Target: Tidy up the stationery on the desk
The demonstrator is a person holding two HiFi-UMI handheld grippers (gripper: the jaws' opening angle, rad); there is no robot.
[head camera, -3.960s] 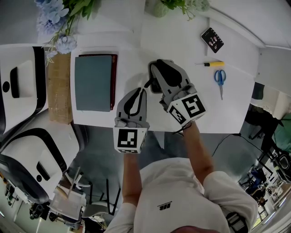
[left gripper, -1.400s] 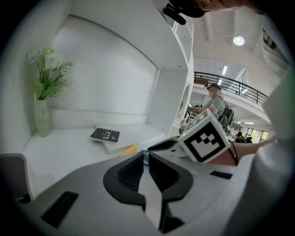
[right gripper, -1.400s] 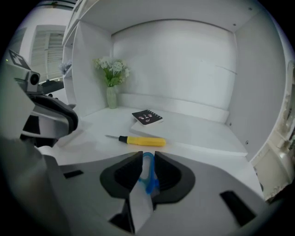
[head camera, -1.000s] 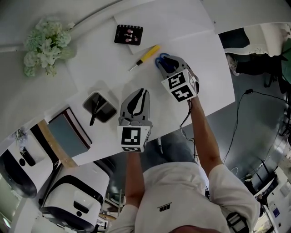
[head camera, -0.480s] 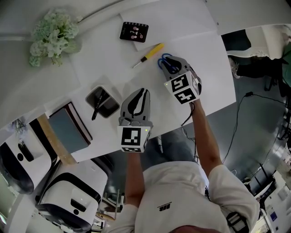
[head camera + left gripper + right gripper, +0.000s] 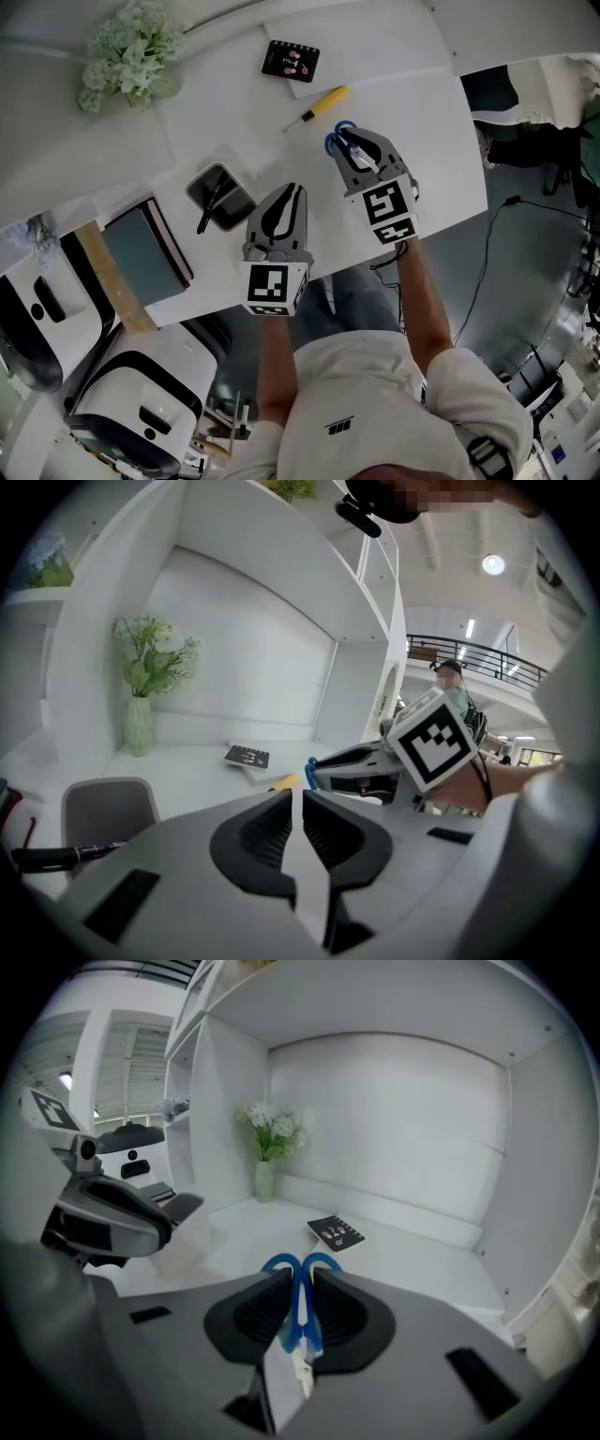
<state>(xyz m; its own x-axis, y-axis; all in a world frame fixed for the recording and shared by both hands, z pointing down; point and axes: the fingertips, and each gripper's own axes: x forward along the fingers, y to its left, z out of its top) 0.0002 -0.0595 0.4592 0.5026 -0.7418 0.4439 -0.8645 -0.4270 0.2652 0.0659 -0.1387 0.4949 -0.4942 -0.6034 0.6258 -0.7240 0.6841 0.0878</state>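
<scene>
The right hand-held gripper [image 6: 356, 155], jaws just closed, clamps the scissors [image 6: 298, 1309] for transfer toward the pen tray [image 6: 236, 202] at 9 o'clock.

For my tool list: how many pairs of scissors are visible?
1: the blue scissors, gripped in the right hand-held gripper over the desk. More could hide in the grey holder.

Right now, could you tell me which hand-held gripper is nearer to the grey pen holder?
Left. The left hand-held gripper is just beside the pen holder; the right hand-held gripper, gripping blue scissors, is farther off.
</scene>
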